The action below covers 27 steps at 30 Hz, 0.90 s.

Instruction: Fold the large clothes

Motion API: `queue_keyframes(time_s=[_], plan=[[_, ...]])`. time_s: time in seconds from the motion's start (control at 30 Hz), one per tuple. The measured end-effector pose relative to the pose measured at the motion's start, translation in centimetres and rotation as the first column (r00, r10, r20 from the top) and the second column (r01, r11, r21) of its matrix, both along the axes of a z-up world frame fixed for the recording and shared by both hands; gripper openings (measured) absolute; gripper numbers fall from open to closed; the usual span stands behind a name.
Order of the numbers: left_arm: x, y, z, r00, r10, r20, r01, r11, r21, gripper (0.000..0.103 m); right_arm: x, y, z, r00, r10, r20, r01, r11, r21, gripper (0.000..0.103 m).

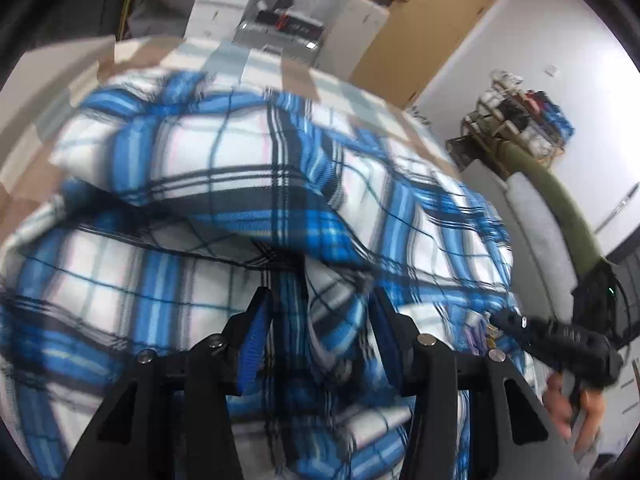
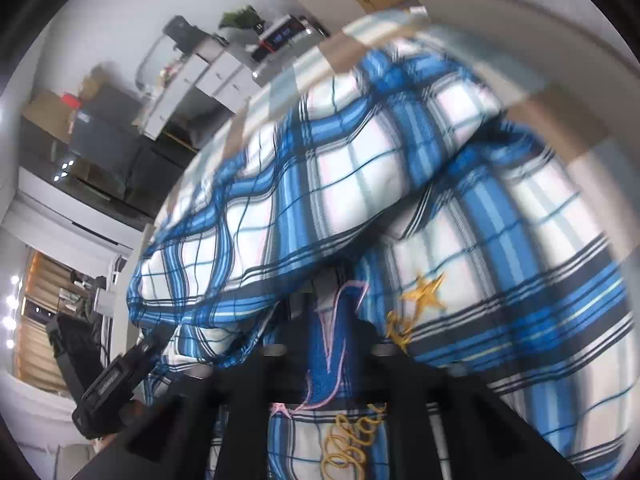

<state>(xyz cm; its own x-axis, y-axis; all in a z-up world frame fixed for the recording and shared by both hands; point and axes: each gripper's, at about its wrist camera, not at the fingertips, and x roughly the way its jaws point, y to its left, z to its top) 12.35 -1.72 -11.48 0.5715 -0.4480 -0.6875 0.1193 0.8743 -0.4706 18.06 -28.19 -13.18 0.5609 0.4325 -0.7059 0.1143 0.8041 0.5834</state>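
Observation:
A large blue, white and black plaid shirt (image 1: pixel 248 184) fills both views, heaped in loose folds on a checked tabletop (image 1: pixel 132 50). My left gripper (image 1: pixel 318 300) is shut on a bunched fold of the shirt that runs between its blue-padded fingers (image 1: pixel 256 328). The right gripper (image 1: pixel 560 340) shows at the shirt's right edge in the left wrist view. In the right wrist view the shirt (image 2: pixel 360 184) bears gold embroidery with a star (image 2: pixel 426 292). My right gripper (image 2: pixel 328 312) is shut on the shirt; cloth drapes over its fingers. The left gripper (image 2: pixel 116 384) shows at lower left.
The checked cloth covers the table (image 2: pixel 344 54) beyond the shirt. White drawer units (image 1: pixel 224 4), a black box and a wooden door (image 1: pixel 436 20) stand behind. A rack of clothes (image 1: pixel 524 124) stands at the right wall. The person's arm in an olive sleeve (image 1: pixel 560 204) reaches in.

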Motion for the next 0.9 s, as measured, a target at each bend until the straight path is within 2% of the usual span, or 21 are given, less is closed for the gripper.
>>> queue_keyframes(time_s=[0.03,0.07,0.13,0.23,0.3,0.37,0.4,0.43,0.5,0.6,0.7,0.8,0.9], plan=[[-0.3,0.8,0.2,1.0,0.01,0.008,-0.01,1.0,-0.014,0.05,-0.2,-0.7,0.1,1.0,-0.013,0.018,0.012,1.0,0.01,0.048],[-0.3,1.7,0.3,0.999,0.04,0.01,-0.039,0.999,-0.026,0.056,-0.1,-1.6,0.3,0.998,-0.043,0.035,0.042,0.999,0.029,0.051],[0.2,3.7,0.3,0.993,0.119,0.002,-0.118,0.991,-0.057,0.058,0.6,-3.1,0.1,0.995,-0.095,0.023,0.093,0.993,0.077,0.052],[1.5,6.2,-0.8,0.977,0.202,-0.074,-0.211,0.967,-0.141,0.058,2.1,-5.6,-1.2,0.979,-0.203,-0.037,0.206,0.964,0.169,0.052],[1.9,7.4,-2.1,0.954,0.273,-0.126,-0.293,0.936,-0.193,0.058,2.9,-6.8,-2.1,0.962,-0.263,-0.075,0.273,0.932,0.239,0.052],[2.4,7.9,-3.3,0.938,0.29,-0.191,-0.333,0.909,-0.252,0.058,3.2,-7.2,-2.7,0.952,-0.29,-0.098,0.306,0.914,0.266,0.052],[2.2,8.0,-3.9,0.932,0.286,-0.221,-0.342,0.898,-0.277,0.058,3.5,-7.2,-2.8,0.95,-0.292,-0.108,0.31,0.912,0.268,0.052],[1.7,8.0,-3.8,0.936,0.278,-0.214,-0.331,0.901,-0.279,0.058,3.3,-7.2,-3.0,0.951,-0.291,-0.109,0.31,0.911,0.272,0.052],[0.4,7.4,-3.2,0.954,0.24,-0.178,-0.28,0.928,-0.246,0.058,3.4,-7.6,-3.0,0.954,-0.284,-0.098,0.3,0.912,0.278,0.052],[-1.2,8.1,-2.4,0.963,0.22,-0.154,-0.254,0.932,-0.259,0.058,3.5,-7.7,-3.0,0.953,-0.291,-0.09,0.304,0.905,0.297,0.052],[-1.0,9.6,-2.1,0.945,0.285,-0.158,-0.32,0.903,-0.286,0.059,4.2,-7.4,-3.3,0.956,-0.279,-0.093,0.294,0.906,0.304,0.052],[0.7,10.5,-2.6,0.935,0.299,-0.191,-0.35,0.869,-0.349,0.059,4.1,-7.6,-3.5,0.958,-0.268,-0.102,0.287,0.899,0.33,0.052],[2.5,11.2,-3.6,0.915,0.344,-0.214,-0.401,0.839,-0.367,0.059,4.4,-7.3,-3.3,0.96,-0.263,-0.097,0.28,0.906,0.318,0.052]])
